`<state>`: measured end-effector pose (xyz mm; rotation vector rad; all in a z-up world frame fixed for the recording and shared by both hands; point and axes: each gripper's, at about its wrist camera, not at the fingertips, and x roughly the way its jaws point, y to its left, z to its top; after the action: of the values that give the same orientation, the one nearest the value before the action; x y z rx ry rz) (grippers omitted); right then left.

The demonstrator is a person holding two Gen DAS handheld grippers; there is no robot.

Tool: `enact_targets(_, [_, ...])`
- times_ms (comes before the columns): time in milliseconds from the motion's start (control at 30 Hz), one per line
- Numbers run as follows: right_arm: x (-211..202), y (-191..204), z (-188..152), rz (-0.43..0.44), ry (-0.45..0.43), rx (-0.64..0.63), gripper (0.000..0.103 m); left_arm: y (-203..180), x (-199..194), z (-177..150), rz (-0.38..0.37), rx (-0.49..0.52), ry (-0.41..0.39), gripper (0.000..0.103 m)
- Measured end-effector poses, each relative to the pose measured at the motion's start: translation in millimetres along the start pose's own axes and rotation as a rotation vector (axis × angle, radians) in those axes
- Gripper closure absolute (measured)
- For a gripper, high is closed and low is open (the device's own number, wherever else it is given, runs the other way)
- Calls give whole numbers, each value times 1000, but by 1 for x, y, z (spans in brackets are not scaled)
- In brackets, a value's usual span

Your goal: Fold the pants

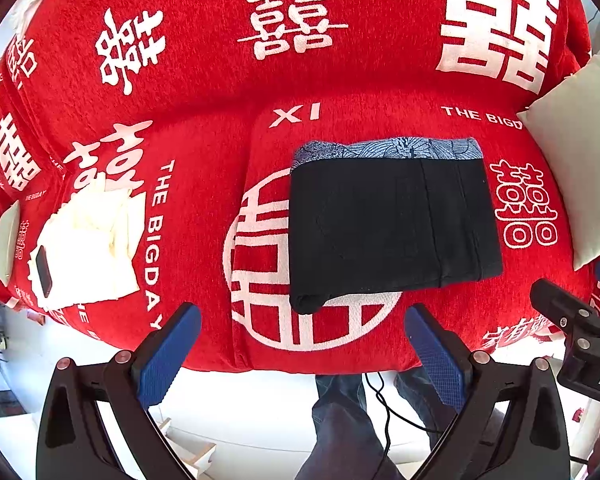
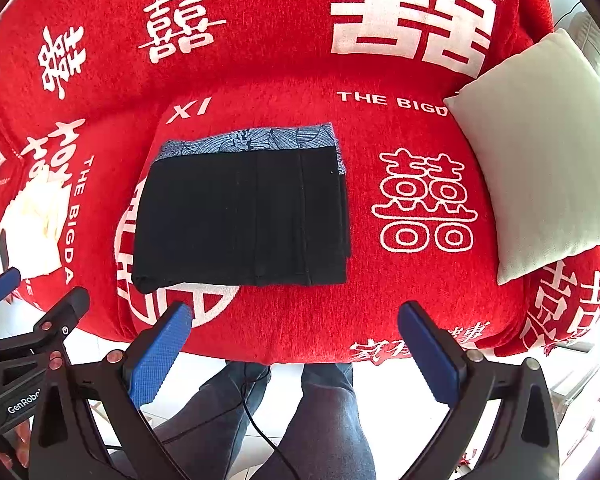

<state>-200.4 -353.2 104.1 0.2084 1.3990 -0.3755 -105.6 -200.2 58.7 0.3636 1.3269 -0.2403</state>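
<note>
Showing only in left wrist view: phone (image 1: 43, 267) beside folded pants (image 1: 388, 224).

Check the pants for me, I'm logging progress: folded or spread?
Folded. The black pants lie as a compact layered rectangle on the red sofa cover, atop a blue patterned cloth.

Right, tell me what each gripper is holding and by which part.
Nothing. The left gripper and right gripper are both open and empty; the folded black pants lie untouched on the sofa.

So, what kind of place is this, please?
Probably a living room at home: a sofa under a red printed cover, a white cushion, and folded black pants lying on the seat.
</note>
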Motion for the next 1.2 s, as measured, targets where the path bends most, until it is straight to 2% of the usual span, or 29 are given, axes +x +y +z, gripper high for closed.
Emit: enact_targets(1200, [-3,9,0,-9,-16,-16,0,-3,-5,2,-14,0,-19,1])
